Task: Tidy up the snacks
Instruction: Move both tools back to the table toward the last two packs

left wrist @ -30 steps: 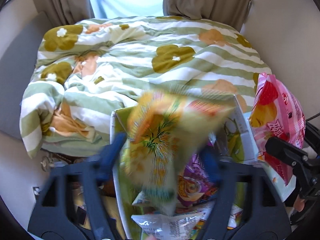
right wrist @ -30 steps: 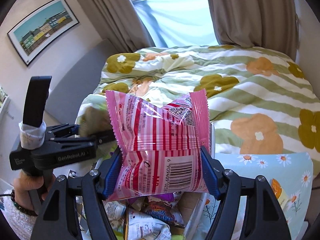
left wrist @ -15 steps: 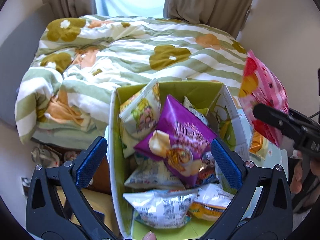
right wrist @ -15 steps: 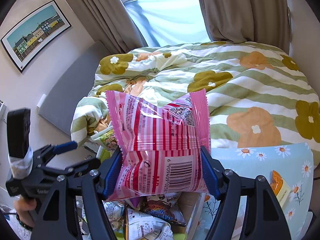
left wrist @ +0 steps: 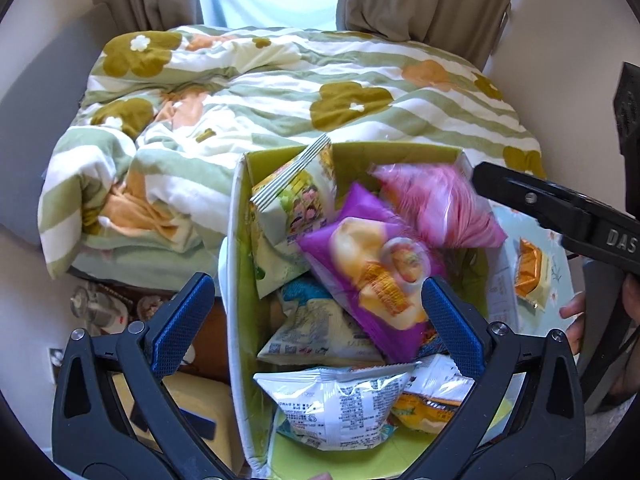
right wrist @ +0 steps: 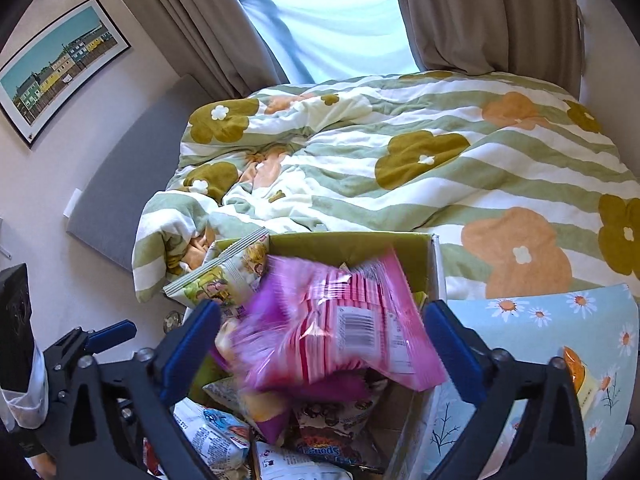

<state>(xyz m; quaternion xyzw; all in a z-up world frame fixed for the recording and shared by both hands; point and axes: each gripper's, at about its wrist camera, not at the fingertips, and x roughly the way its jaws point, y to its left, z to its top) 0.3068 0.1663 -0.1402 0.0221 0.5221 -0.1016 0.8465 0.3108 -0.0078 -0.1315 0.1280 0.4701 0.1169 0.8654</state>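
A green-lined box (left wrist: 240, 216) (right wrist: 344, 242) holds several snack bags. A pink striped bag (right wrist: 340, 332) (left wrist: 436, 204), blurred with motion, lies free between my right gripper's spread fingers, over the box's far right part. My right gripper (right wrist: 324, 344) is open above the box; it also shows in the left wrist view (left wrist: 480, 180). A purple bag (left wrist: 372, 268) and a green cartoon bag (left wrist: 292, 208) lie in the box. My left gripper (left wrist: 316, 320) is open and empty over the box's near end.
A bed with a flowered, striped quilt (left wrist: 280, 92) lies behind the box. A light blue daisy-print surface (right wrist: 560, 328) to the box's right carries an orange snack packet (left wrist: 530, 268). A yellow object (left wrist: 200, 408) lies low on the left. Curtains hang at the back.
My left gripper dropped its green bag into the box and opened. My right gripper then opened and the pink bag fell from it toward the box.
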